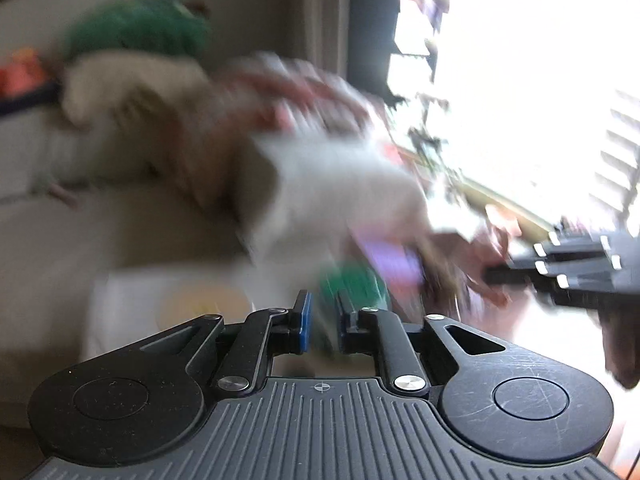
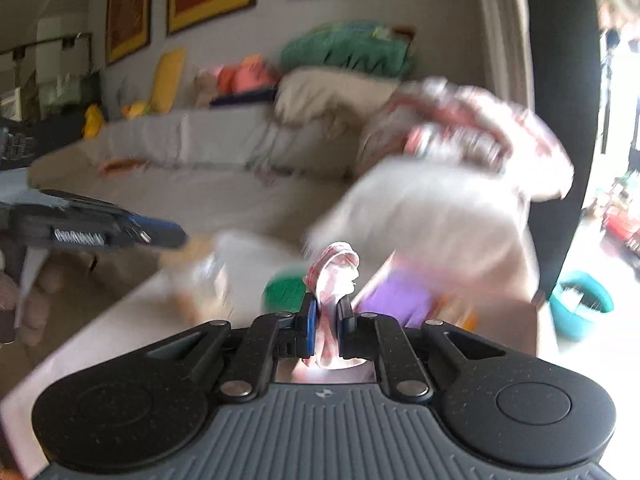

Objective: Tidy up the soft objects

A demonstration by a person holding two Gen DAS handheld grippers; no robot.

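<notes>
Both views are motion-blurred. My right gripper [image 2: 325, 314] is shut on a fold of the red-and-white patterned cloth [image 2: 472, 136], which hangs in the air above the beige sofa [image 2: 224, 192]. The same cloth [image 1: 320, 176] fills the middle of the left wrist view. My left gripper [image 1: 321, 320] is narrowly open with nothing between its blue pads; a green soft object [image 1: 354, 284] lies beyond its tips. The right gripper [image 1: 560, 268] shows at the right edge there; the left gripper [image 2: 120, 232] shows at the left in the right wrist view.
A green cushion [image 2: 348, 50] and a beige cushion [image 2: 328, 94] sit on the sofa back. A purple item [image 2: 396, 296] and a green item [image 2: 286, 290] lie on a white sheet [image 2: 120, 320]. Yellow and orange cushions [image 2: 168, 76] lie farther left. A teal tub [image 2: 580, 300] stands on the floor.
</notes>
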